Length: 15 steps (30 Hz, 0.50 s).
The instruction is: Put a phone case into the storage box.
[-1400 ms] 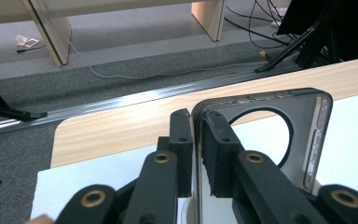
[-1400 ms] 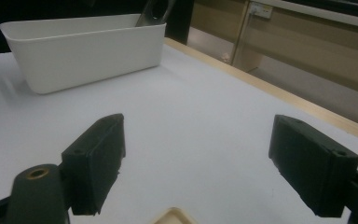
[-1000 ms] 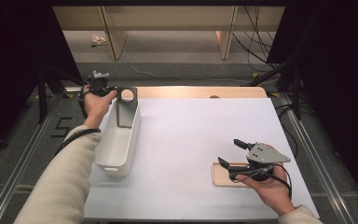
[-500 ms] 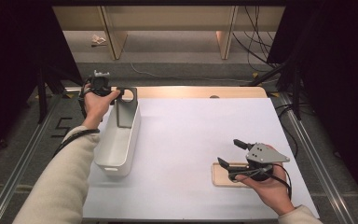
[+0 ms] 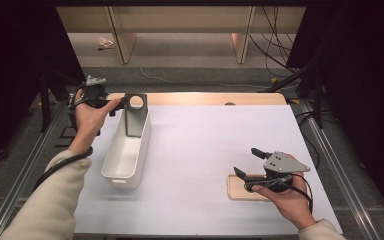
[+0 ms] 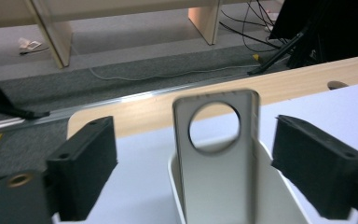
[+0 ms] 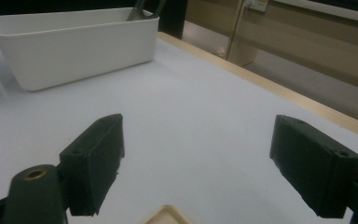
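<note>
A grey plate with a round hole (image 5: 135, 114) stands upright at the far end of the white bin (image 5: 125, 160). My left gripper (image 5: 120, 104) sits just left of the plate's top and is open. Its jaws have just been opening. In the left gripper view the plate (image 6: 214, 158) stands between and a little ahead of the wide-apart pads (image 6: 84, 170), touching neither, inside the bin (image 6: 282, 200). My right gripper (image 5: 246, 161) hovers open over a small wooden board (image 5: 240, 190) at the front right, with nothing between its jaws (image 7: 198, 163). The board's edge (image 7: 168, 214) shows below them.
The white table top (image 5: 205, 140) has a wooden strip (image 5: 205, 98) along its far edge. Metal rails (image 5: 330, 150) run along both sides. Shelf legs and cables lie on the floor behind. From the right gripper view the bin (image 7: 74, 46) stands far off.
My left gripper's jaws have opened and let go of the grey plate. The hand has drawn back a little to the left and up. The right hand has stayed still.
</note>
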### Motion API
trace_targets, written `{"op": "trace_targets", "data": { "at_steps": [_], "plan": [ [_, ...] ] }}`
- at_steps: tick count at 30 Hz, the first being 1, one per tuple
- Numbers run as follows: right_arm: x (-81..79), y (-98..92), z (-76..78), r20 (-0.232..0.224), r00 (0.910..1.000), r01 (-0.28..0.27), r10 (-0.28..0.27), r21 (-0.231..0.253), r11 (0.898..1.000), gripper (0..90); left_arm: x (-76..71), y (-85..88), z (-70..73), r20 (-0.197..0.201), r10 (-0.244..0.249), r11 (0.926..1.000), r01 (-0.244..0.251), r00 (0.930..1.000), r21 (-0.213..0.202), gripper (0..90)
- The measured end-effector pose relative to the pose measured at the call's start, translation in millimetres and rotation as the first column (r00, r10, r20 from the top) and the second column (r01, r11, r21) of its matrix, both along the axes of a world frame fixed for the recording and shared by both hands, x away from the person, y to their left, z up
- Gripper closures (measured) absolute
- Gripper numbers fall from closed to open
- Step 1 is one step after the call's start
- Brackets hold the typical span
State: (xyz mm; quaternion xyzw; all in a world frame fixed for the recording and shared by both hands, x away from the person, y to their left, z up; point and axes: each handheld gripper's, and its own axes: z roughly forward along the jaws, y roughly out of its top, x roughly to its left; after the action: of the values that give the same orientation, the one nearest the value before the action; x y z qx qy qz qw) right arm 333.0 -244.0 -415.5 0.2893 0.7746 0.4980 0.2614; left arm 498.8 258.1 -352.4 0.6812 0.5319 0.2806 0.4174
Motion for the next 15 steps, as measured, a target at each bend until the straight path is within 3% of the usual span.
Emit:
{"op": "trace_targets", "data": {
  "at_steps": [4, 8, 11, 15],
  "plan": [
    [2.7, 0.1, 1.3, -0.004, 0.9999, 0.011, -0.011, 0.002, 1.0, 19.0, -48.6, 5.8, 7.7, 0.019, -0.037, 0.9992, 0.037, 0.9991, -0.013, 15.1],
    [4.0, 0.8, 1.6, -0.003, 0.9999, 0.017, -0.017, -0.001, 1.0, 19.2, -87.0, 13.7, 5.9, 0.031, -0.05, 0.9987, 0.05, 0.9983, -0.01, 15.1],
    [4.3, 1.9, 1.6, -0.004, 0.9998, 0.018, -0.018, -0.007, 1.0, 19.3, -107.4, 16.2, -0.3, 0.033, -0.061, 0.9979, 0.061, 0.9976, -0.02, 15.1],
    [5.5, 2.9, 1.1, -0.017, 0.9994, 0.031, -0.032, -0.017, 0.999, 19.8, -122.9, 15.6, -7.1, 0.023, -0.071, 0.9971, 0.071, 0.9972, -0.027, 14.7]
  ]
}}
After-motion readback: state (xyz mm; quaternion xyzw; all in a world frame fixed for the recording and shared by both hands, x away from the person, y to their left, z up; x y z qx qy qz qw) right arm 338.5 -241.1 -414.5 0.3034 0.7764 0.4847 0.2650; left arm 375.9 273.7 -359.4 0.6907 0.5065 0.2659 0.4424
